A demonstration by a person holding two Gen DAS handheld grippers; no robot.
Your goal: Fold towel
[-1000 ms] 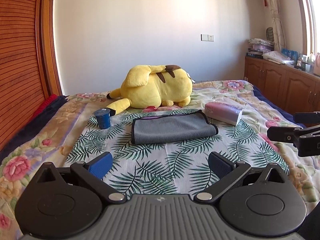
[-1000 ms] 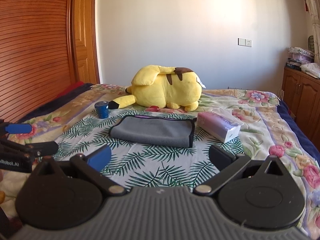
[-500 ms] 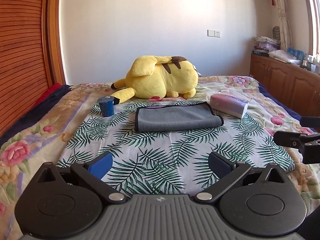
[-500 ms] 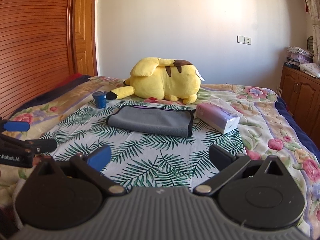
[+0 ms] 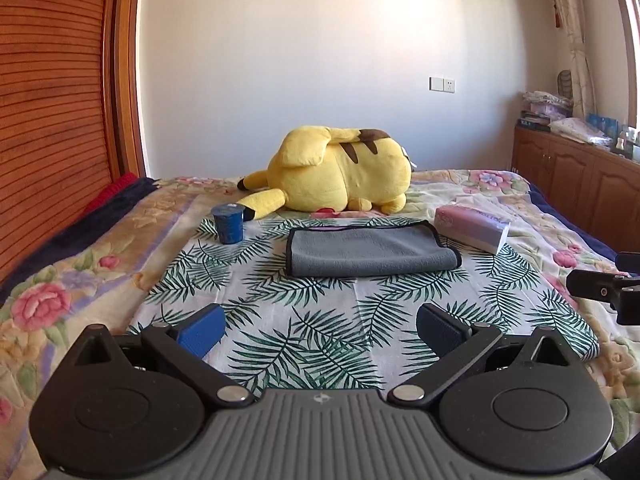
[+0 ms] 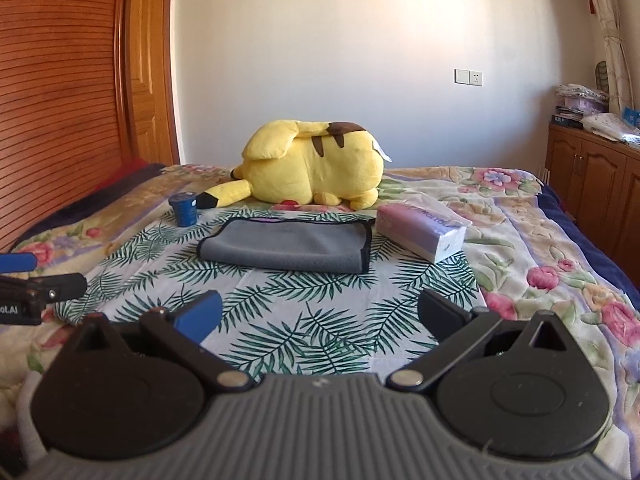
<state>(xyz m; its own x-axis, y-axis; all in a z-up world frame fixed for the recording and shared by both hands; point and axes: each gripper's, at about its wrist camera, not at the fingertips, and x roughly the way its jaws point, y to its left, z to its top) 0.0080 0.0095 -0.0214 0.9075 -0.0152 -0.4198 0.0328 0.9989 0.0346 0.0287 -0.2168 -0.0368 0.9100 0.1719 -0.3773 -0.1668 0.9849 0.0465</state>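
A grey towel (image 5: 368,250) with a black hem lies folded flat on the palm-leaf cloth (image 5: 328,320) on the bed; it also shows in the right wrist view (image 6: 286,246). My left gripper (image 5: 320,326) is open and empty, well short of the towel. My right gripper (image 6: 320,314) is open and empty, also short of it. Each gripper shows at the edge of the other's view: the right one (image 5: 608,286) at the far right, the left one (image 6: 28,280) at the far left.
A yellow plush toy (image 5: 340,174) lies behind the towel. A blue cup (image 5: 229,224) stands to its left. A pink tissue pack (image 5: 472,226) lies to its right. A wooden cabinet (image 5: 580,180) stands at the right, a wooden wardrobe (image 5: 52,120) at the left.
Both grippers have pulled back and lowered, so the towel and plush sit farther off. Both stay open. The towel has not moved.
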